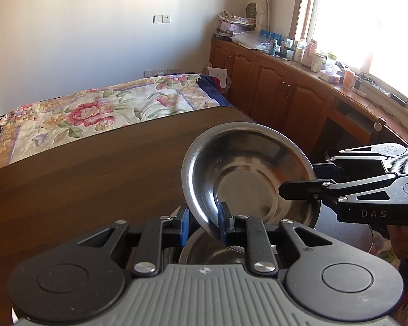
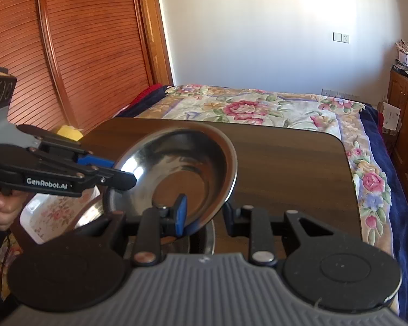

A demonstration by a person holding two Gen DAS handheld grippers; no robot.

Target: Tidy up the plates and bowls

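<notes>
Steel bowl (image 1: 247, 179) held tilted in the air above the dark wooden tabletop (image 1: 81, 184), its hollow turned toward the person. Two grippers on it at once.

Left gripper (image 1: 202, 221): clamped on the bowl's near rim, blue pads either side of the metal edge. In the right wrist view the same gripper (image 2: 119, 172) comes in from the left and bites the rim, a hand (image 2: 0, 206) wrapped round its handle.

Right gripper (image 2: 204, 212): closed on the rim at another spot, one blue pad inside the bowl (image 2: 176, 174), the other finger behind the outer wall. From the left wrist view it (image 1: 299, 180) reaches in from the right edge.

Under the lifted bowl, a second steel bowl (image 1: 212, 252) sits low, mostly hidden by the gripper bodies. A floral dish (image 2: 54, 214) lies at the tabletop's left corner. Beyond the tabletop, a bed with a flowered quilt (image 1: 95, 108). Wooden cabinets (image 1: 272, 87) run under the bright window.
</notes>
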